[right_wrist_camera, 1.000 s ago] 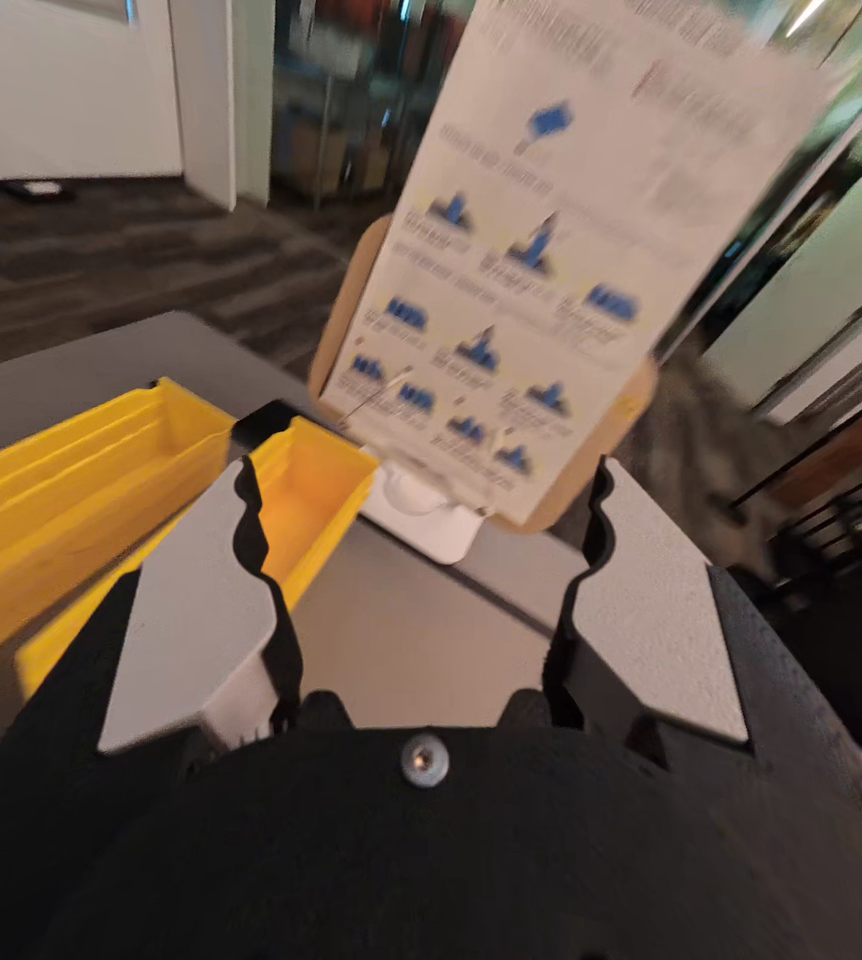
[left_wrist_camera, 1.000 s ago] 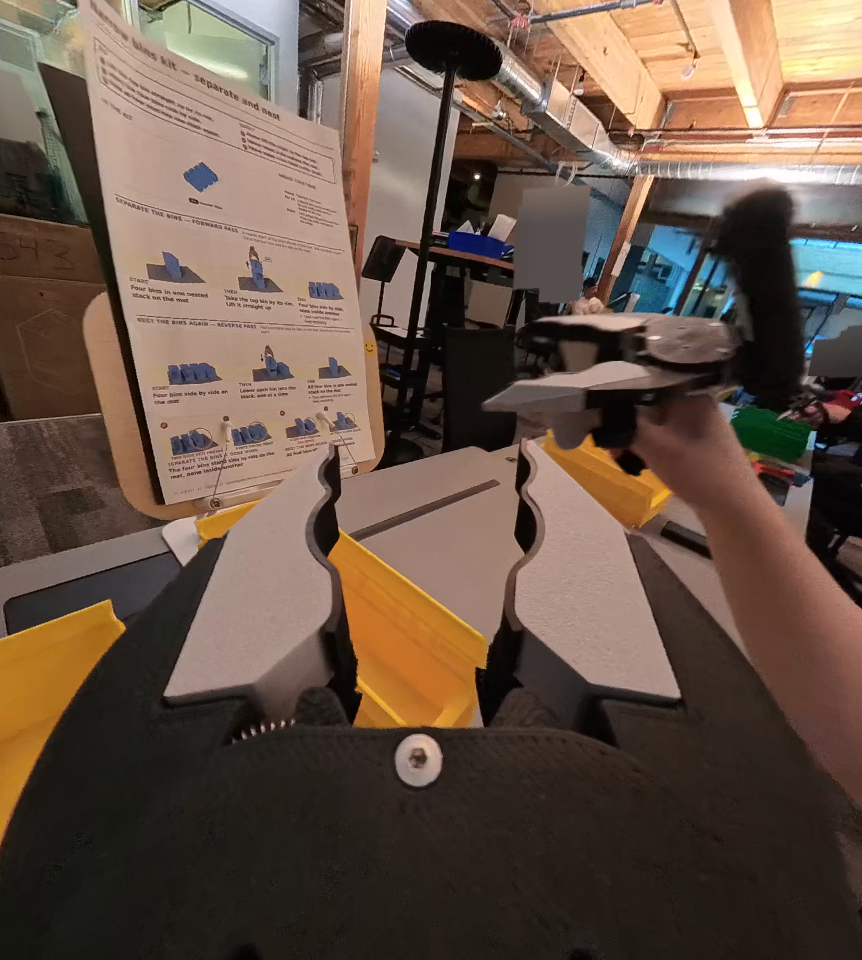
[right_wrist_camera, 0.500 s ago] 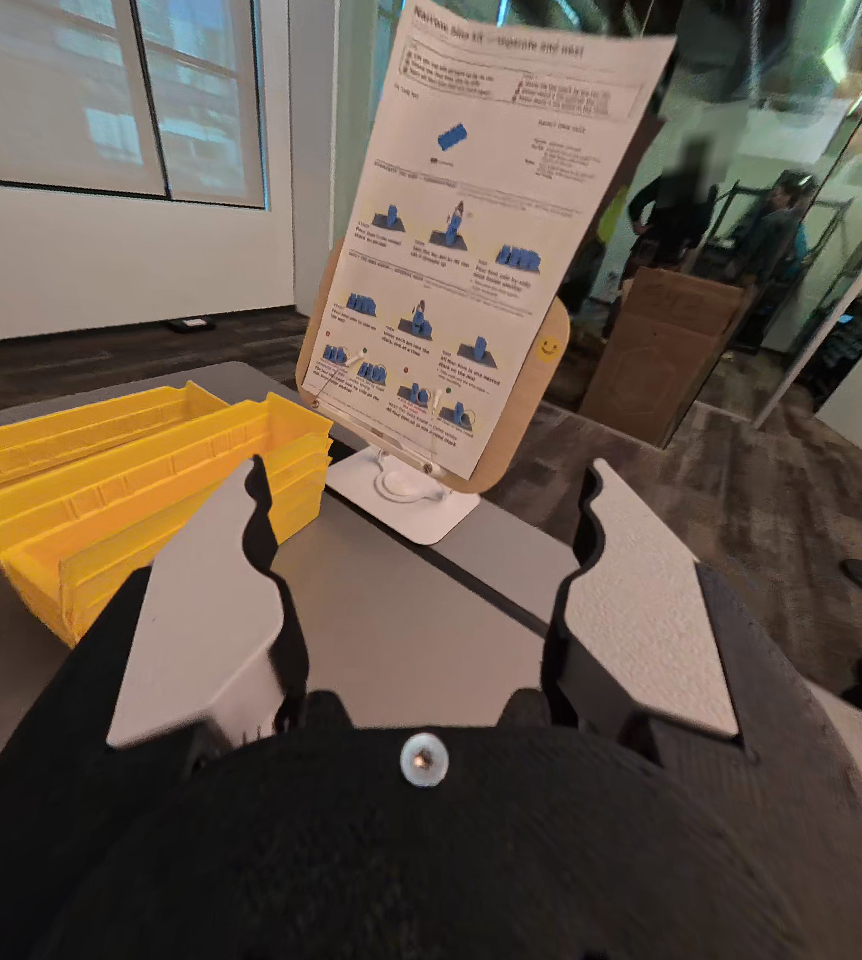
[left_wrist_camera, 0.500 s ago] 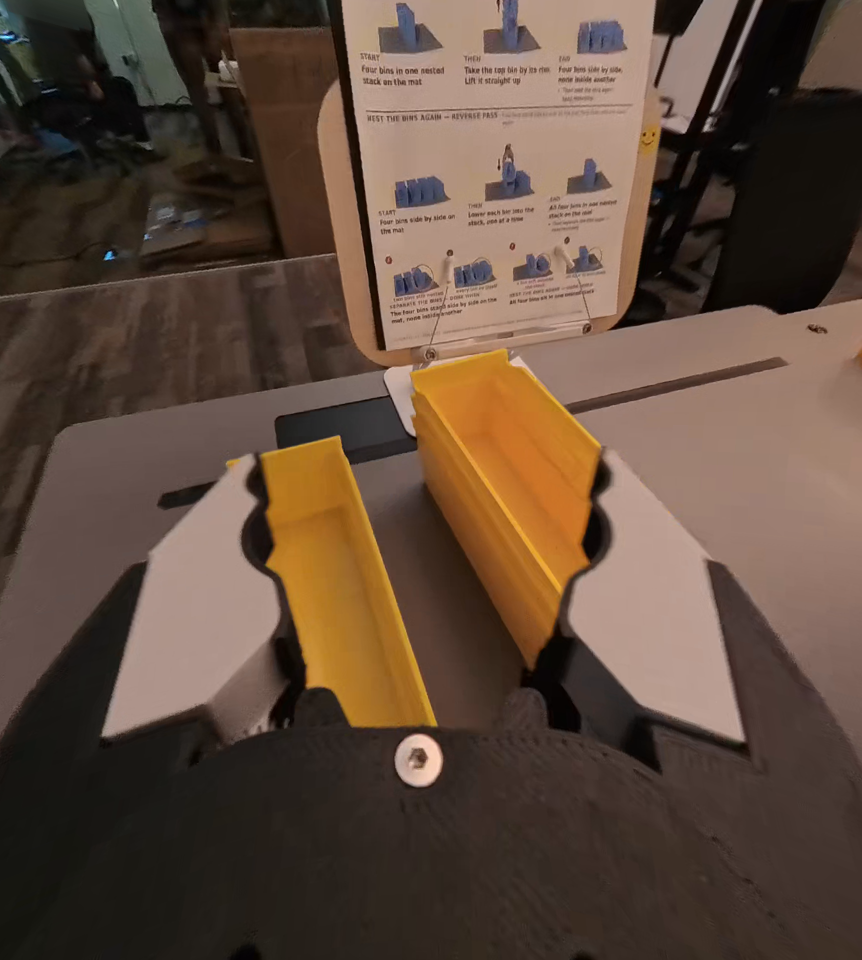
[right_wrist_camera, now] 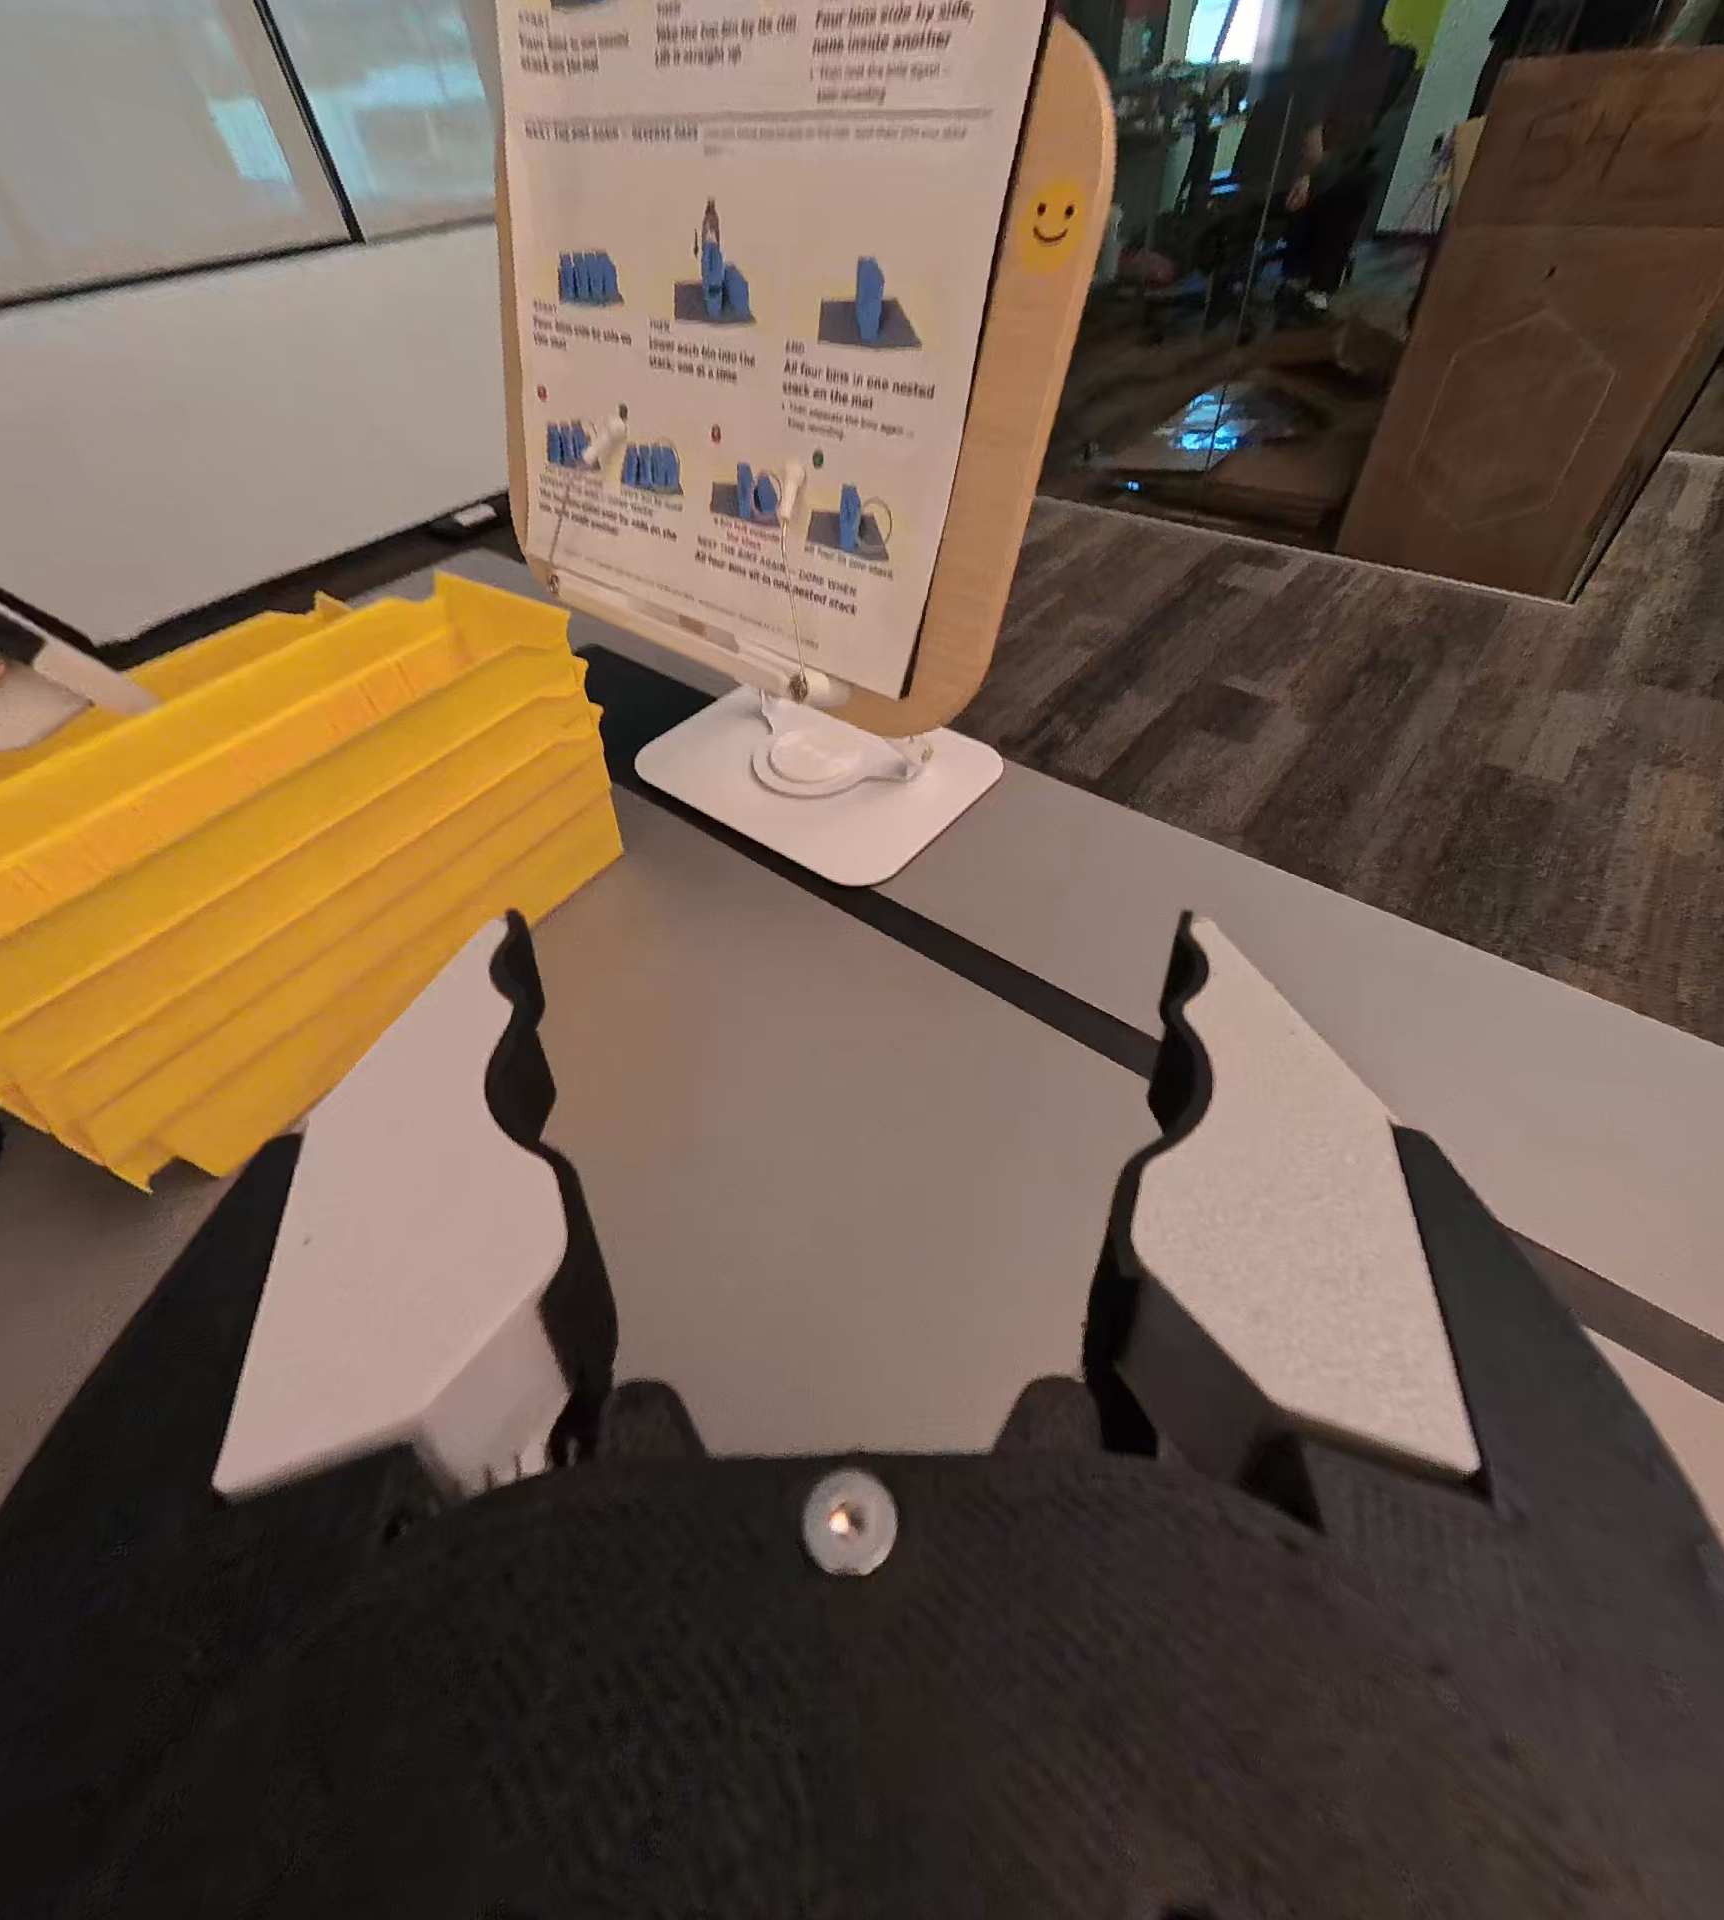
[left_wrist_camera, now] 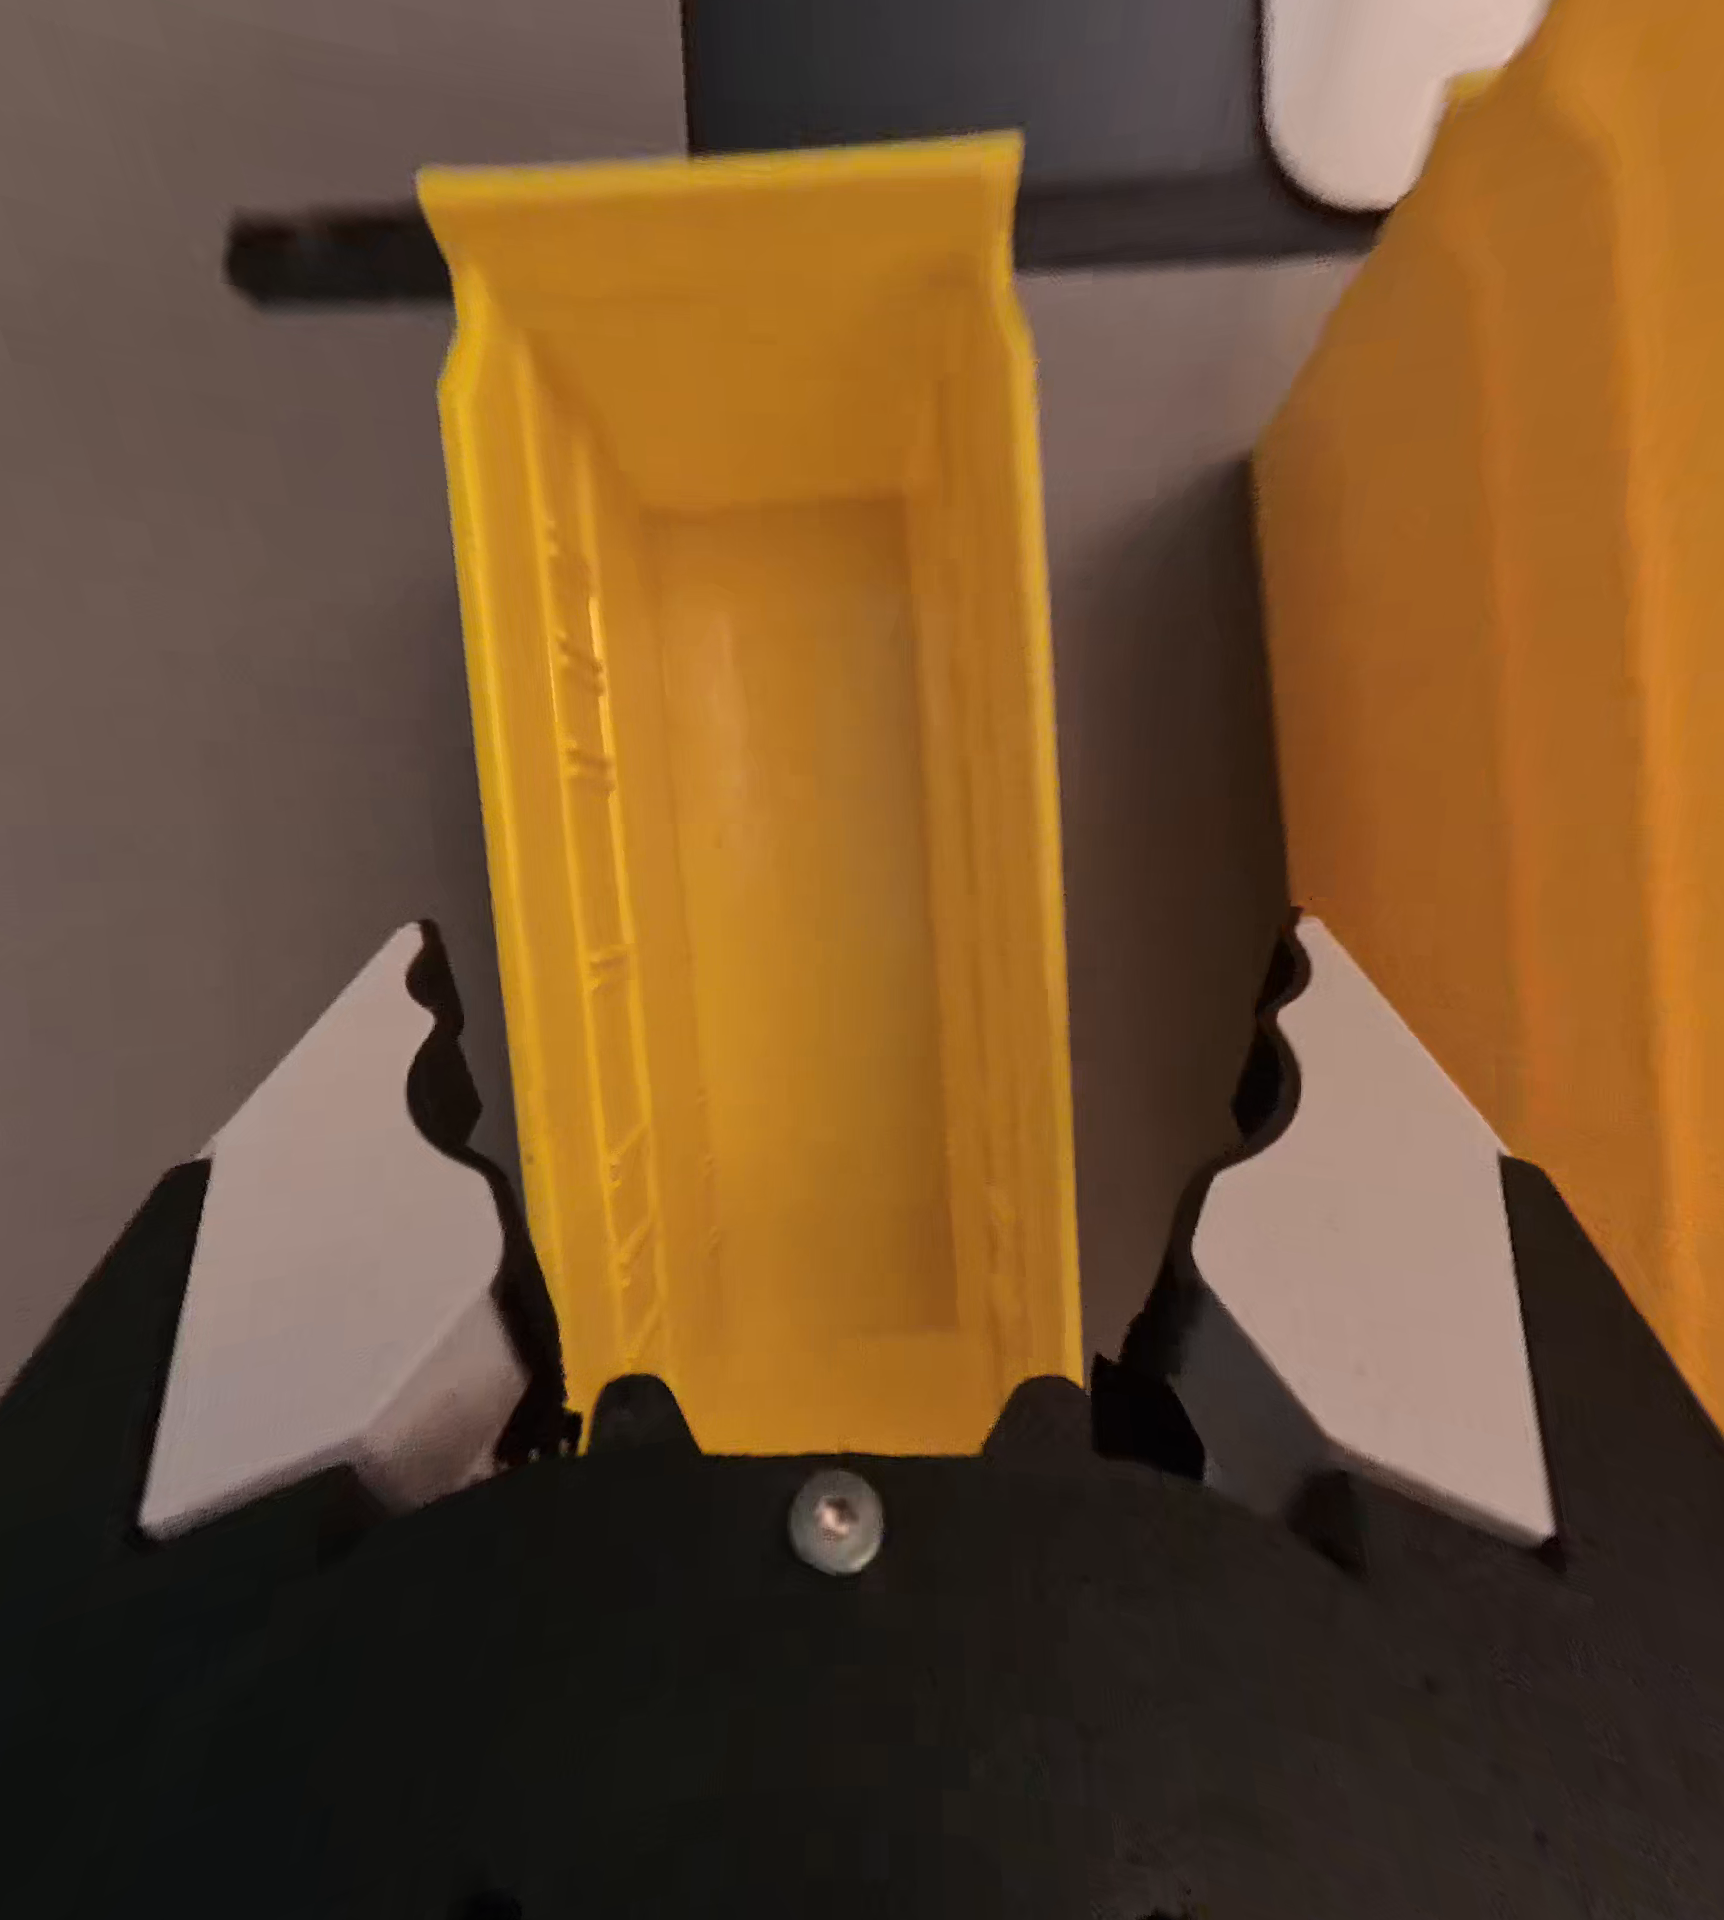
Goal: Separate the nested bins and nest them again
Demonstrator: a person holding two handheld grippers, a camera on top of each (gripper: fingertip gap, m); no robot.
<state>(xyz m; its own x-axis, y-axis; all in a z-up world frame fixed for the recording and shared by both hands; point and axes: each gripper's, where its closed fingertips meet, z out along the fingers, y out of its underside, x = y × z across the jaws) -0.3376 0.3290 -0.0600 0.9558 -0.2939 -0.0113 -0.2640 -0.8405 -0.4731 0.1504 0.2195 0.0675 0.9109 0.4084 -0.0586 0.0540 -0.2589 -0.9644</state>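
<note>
— How is the narrow yellow plastic bin (left_wrist_camera: 764,831) on the grey tabletop (left_wrist_camera: 162,623) expected to handle?

— Light and stiff, with slick walls. It is straddled by the left gripper (left_wrist_camera: 853,956), jaws wide and clear of it; its long side walls are best clamped. The right gripper (right_wrist_camera: 847,966) is held wide and empty beside the nested yellow stack (right_wrist_camera: 245,862).

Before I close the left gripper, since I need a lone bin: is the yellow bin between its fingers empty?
Empty: the yellow bin shows only its bare floor, nothing nested inside.

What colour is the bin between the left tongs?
Yellow bin, clearest in the left wrist view.
</note>
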